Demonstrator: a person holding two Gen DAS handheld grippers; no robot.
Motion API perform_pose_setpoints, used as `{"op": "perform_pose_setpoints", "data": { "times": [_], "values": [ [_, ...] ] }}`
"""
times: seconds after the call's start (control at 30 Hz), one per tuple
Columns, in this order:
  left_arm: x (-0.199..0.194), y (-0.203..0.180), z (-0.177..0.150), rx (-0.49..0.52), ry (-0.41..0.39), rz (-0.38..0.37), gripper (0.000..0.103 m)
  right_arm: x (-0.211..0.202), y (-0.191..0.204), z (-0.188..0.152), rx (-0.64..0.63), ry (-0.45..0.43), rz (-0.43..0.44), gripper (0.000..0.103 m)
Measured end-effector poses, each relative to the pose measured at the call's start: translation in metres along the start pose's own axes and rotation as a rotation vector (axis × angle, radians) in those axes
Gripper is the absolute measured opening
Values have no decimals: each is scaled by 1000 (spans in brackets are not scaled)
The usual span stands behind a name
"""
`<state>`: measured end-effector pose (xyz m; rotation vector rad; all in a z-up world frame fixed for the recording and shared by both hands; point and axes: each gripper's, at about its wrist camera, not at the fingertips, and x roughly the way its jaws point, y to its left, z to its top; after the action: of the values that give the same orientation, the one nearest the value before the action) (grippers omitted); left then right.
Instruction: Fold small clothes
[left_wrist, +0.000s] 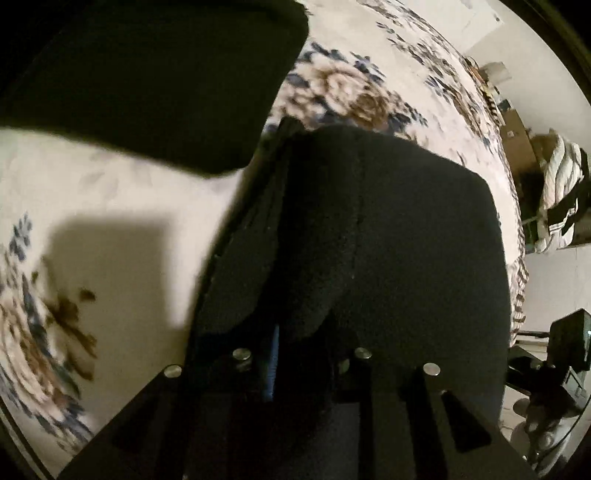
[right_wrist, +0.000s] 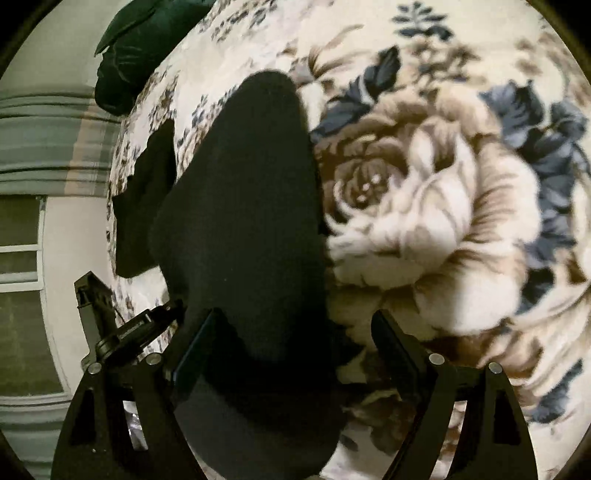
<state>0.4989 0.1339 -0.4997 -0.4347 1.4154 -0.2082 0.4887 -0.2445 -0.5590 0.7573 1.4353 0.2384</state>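
left gripper (left_wrist: 295, 280): jaws pinched on black sock (left_wrist: 388, 229), held above floral blanket (left_wrist: 110, 192) | right gripper (right_wrist: 291, 350): jaws spread, sock (right_wrist: 251, 206) between them, draped over blanket (right_wrist: 424, 206) | second dark garment (right_wrist: 146, 199) just beside

The left wrist view sits on the left gripper (left_wrist: 295, 258) and looks forward along its fingers, very close over the floral bed (left_wrist: 110, 192); black cloth (left_wrist: 388, 240) fills most of the frame, and beyond the bed's far edge a room wall shows. The right wrist view looks along the right gripper (right_wrist: 291, 350), close above the bed (right_wrist: 424, 206), with a window past the bed's left edge. Both views share the floral bed surface and the black cloth (right_wrist: 243, 221).
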Motion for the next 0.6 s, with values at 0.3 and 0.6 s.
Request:
{"op": "perform_pose_setpoints", "data": {
  "times": [0.3,0.6],
  "values": [
    [-61,20,3,-114,-77,-200,95,37,-8,8,6,128,91,103],
    [5,25,10,-93,114,-253,95,80,-17,8,48,237,279,103]
  ]
}}
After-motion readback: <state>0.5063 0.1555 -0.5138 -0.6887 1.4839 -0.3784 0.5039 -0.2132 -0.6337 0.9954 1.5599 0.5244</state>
